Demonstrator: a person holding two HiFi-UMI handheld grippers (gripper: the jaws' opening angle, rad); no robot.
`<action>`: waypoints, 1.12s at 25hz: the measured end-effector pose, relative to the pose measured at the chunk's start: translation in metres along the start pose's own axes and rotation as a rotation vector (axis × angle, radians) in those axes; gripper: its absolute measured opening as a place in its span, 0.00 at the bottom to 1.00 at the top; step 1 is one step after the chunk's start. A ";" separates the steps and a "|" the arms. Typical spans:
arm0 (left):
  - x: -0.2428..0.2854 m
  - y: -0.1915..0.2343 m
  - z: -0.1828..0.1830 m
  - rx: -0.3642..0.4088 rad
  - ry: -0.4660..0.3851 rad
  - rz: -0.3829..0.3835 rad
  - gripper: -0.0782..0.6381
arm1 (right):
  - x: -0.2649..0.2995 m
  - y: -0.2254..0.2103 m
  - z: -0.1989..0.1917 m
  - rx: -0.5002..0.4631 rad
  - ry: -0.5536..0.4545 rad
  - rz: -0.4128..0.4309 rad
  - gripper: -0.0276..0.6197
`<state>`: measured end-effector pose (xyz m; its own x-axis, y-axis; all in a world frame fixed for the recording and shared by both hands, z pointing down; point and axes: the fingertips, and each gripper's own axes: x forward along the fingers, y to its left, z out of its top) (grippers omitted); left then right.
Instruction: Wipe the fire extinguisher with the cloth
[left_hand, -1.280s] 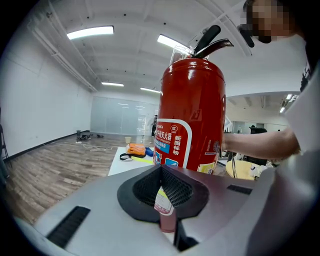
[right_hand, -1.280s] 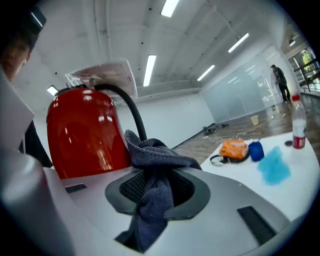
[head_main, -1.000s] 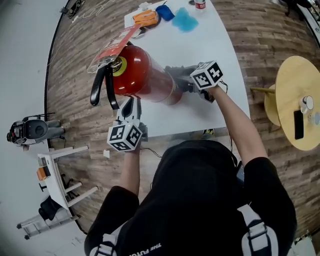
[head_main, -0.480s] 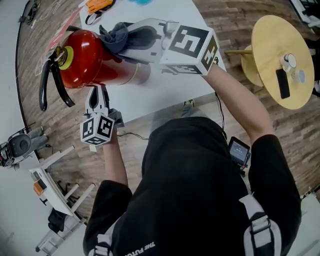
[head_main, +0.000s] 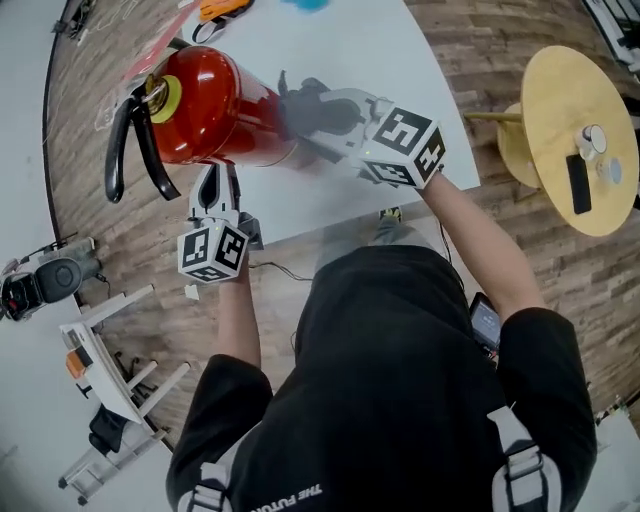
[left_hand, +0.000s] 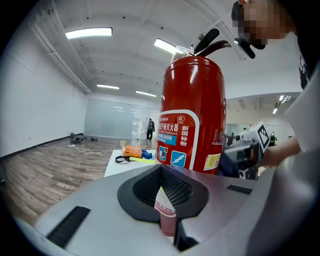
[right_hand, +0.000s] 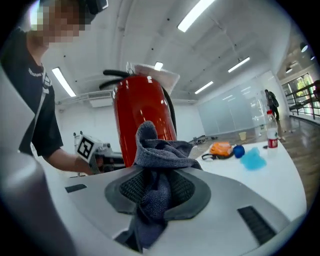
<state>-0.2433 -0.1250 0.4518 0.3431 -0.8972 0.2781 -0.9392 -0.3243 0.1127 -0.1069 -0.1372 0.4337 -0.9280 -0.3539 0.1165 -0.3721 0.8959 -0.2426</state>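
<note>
On the white worktop (head_main: 345, 40): our fire extinguisher (head_main: 215, 105) stands upright near the front edge, within reach of both hands
Right tool (head_main: 300, 112): clamped on a bunched dark grey cloth (right_hand: 160, 155), with the free fold held up to the extinguisher's red side, ready to rub
Left tool (head_main: 215, 180): low at the extinguisher's foot, jaws nearly together around a small red piece (left_hand: 167, 222) with a white tag; we judge it steadies the extinguisher against the wiping push
</note>
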 end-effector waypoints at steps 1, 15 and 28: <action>0.000 0.000 -0.001 -0.002 0.001 0.000 0.14 | 0.003 -0.006 -0.023 0.030 0.037 -0.016 0.20; 0.005 -0.001 -0.008 0.039 0.083 -0.022 0.14 | 0.066 -0.114 -0.186 0.068 0.633 -0.033 0.20; 0.001 0.011 -0.007 0.008 0.050 -0.322 0.14 | 0.037 -0.013 -0.215 0.309 0.498 -0.460 0.18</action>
<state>-0.2527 -0.1276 0.4597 0.6222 -0.7325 0.2762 -0.7826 -0.5911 0.1953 -0.1321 -0.1037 0.6481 -0.5863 -0.4454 0.6767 -0.7775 0.5440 -0.3155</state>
